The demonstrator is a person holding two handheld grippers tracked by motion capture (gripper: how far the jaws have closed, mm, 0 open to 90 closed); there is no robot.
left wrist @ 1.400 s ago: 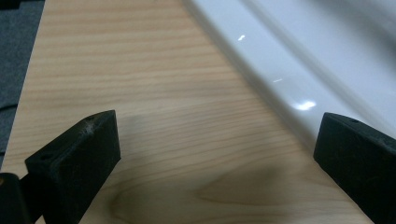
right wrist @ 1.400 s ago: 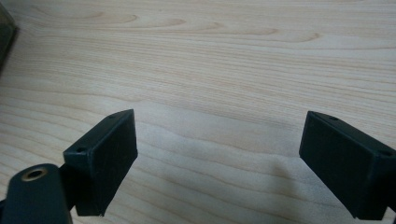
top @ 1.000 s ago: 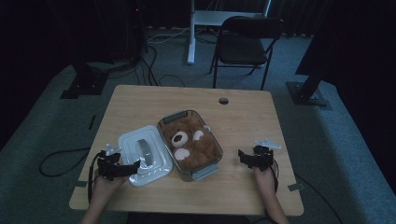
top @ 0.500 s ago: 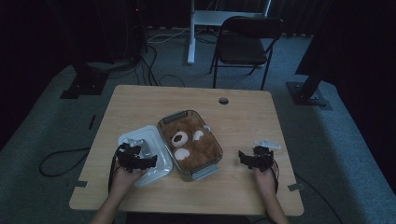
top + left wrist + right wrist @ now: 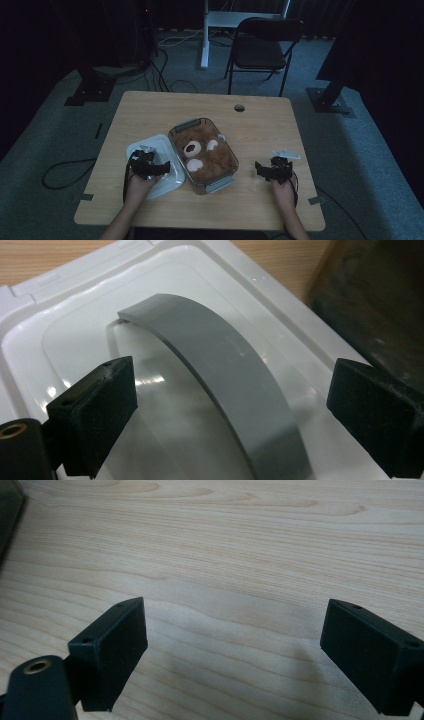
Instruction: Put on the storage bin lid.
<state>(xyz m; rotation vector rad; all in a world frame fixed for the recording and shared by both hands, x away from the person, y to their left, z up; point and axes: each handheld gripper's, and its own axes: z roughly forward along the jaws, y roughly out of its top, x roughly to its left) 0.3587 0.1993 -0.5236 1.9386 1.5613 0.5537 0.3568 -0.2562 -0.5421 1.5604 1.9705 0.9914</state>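
Two grippers work at the desk in the high view: the left gripper hangs over the white lid, which lies flat near the desk's front-left corner, just beside the container holding a brown plush toy. The right gripper sits well apart, toward the right edge, near a small pale object I cannot identify. A folding chair stands beyond the far edge.

In the left gripper view, the jaws stand wide apart on either side of the lid's grey handle, not touching it. The step looks like grasping that arch: lower squarely, centre the handle between the pads, then close. The container's dark wall crowds the right jaw.

In the right gripper view, the jaws are spread over bare wood.
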